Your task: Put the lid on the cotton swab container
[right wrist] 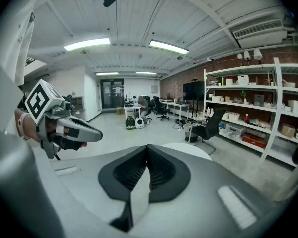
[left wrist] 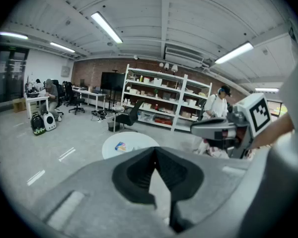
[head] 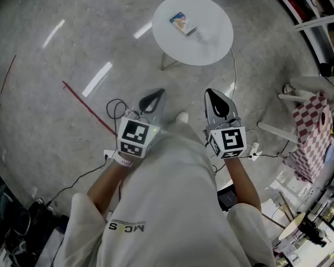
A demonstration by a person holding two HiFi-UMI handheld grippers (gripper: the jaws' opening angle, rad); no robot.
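A small cotton swab container [head: 182,23] with a colourful top lies on a round white table [head: 211,43] ahead of me. I cannot make out a separate lid. Both grippers are held close to my body, well short of the table and above the floor. My left gripper [head: 154,98] and my right gripper [head: 216,97] point toward the table, each with its jaws closed together and nothing between them. The left gripper view shows its jaws [left wrist: 155,150] meeting in front of the table [left wrist: 134,142] and the container [left wrist: 120,146]. The right gripper [right wrist: 147,148] covers most of the table [right wrist: 191,148].
Black cables [head: 116,109] and a red line [head: 86,107] lie on the grey floor at my left. A checkered bag [head: 314,138] and cluttered shelving stand at the right. White shelves [left wrist: 159,100] line the far wall, and a black office chair [right wrist: 208,128] stands near the table.
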